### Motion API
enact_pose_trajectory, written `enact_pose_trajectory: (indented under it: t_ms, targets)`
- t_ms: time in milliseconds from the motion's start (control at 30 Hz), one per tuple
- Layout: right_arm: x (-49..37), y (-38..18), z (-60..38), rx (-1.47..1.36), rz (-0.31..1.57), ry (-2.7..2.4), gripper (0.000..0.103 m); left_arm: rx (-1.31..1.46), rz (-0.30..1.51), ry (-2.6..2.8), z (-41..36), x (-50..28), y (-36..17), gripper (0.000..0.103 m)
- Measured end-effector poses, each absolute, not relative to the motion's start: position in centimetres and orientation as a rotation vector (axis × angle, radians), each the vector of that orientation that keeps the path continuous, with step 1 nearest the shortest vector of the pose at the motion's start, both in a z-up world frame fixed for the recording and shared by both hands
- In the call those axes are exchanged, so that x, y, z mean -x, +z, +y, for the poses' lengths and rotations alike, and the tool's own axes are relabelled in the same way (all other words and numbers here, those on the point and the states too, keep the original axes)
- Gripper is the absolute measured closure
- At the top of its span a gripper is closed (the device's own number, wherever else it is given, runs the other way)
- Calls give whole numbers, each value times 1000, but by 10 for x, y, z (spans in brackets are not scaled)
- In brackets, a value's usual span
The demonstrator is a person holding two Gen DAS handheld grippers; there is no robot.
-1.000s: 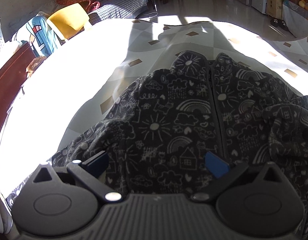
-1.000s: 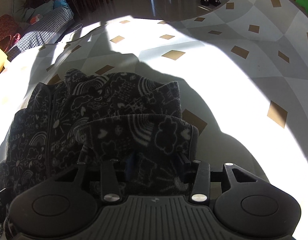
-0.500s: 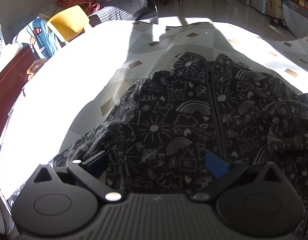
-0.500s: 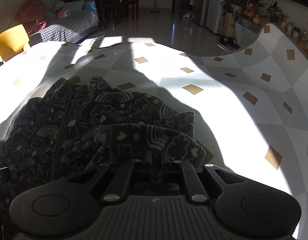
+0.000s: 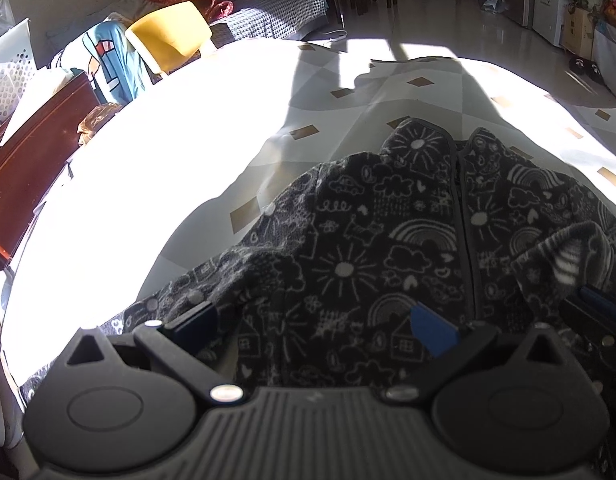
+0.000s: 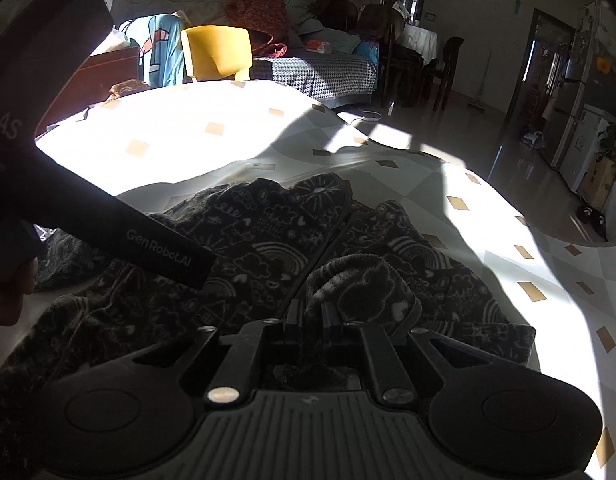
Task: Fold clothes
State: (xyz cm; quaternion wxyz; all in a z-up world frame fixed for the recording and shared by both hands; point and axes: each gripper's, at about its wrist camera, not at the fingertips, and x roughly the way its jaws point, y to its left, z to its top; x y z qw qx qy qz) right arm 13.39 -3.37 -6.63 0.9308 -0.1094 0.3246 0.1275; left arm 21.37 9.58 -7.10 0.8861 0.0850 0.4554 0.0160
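Observation:
A black fleece jacket [image 5: 348, 248] with white doodle prints lies spread on the table, zip up the middle. My left gripper [image 5: 312, 324] hovers open over its lower front, blue pads wide apart with fabric below them. My right gripper [image 6: 311, 314] is shut on the jacket's sleeve [image 6: 360, 284], whose cuff is lifted and bunched over the jacket's right half. That sleeve [image 5: 564, 252] and the right gripper's dark tip [image 5: 600, 304] show at the right edge of the left wrist view. The left gripper's dark body [image 6: 107, 216] crosses the right wrist view at left.
The table wears a pale cloth [image 5: 211, 152] with tan diamonds, sunlit at left and right. Beyond its far edge stand a yellow chair [image 5: 167, 36], a wooden cabinet [image 5: 35, 132] and a checked sofa [image 6: 320, 72]. A person's hand [image 6: 7, 288] shows at the left edge.
My right gripper shut on the sleeve cuff, then rolled and carried it left over the jacket's body. The left gripper stayed open and hardly moved.

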Motion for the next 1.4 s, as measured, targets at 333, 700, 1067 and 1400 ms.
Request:
enact_pose_trajectory:
  t_ms: [333, 700, 1067, 1400]
  targets:
    - [-130, -55, -31, 116, 667, 443, 80, -157, 944, 70, 106, -216, -69, 0]
    - [-163, -69, -67, -1, 809, 240, 69, -134, 967, 75, 116, -218, -71, 0]
    - [-188, -92, -91, -310, 935, 198, 67, -114, 979, 63, 128, -219, -72, 0]
    - [-198, -90, -36, -210, 921, 463, 66, -88, 963, 107, 140, -225, -69, 0]
